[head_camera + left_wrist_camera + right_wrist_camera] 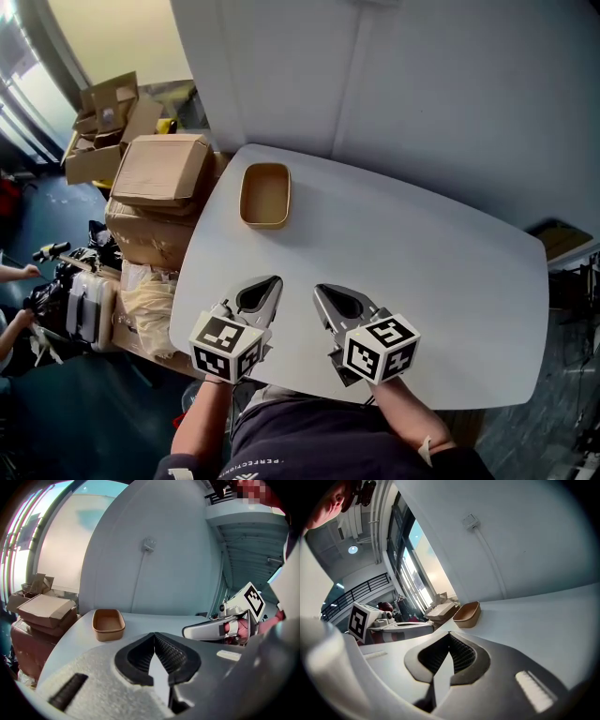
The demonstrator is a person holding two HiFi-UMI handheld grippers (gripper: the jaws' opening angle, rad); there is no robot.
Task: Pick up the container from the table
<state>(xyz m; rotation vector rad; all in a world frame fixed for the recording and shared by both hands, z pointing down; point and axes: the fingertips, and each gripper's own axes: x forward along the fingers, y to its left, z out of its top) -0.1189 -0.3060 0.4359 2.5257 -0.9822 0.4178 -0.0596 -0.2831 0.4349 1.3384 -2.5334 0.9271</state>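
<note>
Scene: white rounded worktop (450, 272) | Target: shallow tan oblong paper container (265, 195), far left, well apart from both | left hand-held gripper (270, 283): clenched, empty | right hand-held gripper (321, 291): clenched, empty | Step: likely approach | Next: part jaws, straddle a rim.

We see a white round-cornered table (450, 281) standing against a pale grey panelled wall (450, 84). A small white box (149, 544) is fixed high on that wall, and a thin cable runs down from it. Just beside the table's left edge sits a stack of closed brown cardboard boxes (159, 173), with an open cardboard box (103, 108) behind it. The dark blue floor (56, 422) lies below. Tall windows (415, 581) let in bright daylight; near them we make out a dark railing (361, 591) and a round ceiling lamp (352, 549).
</note>
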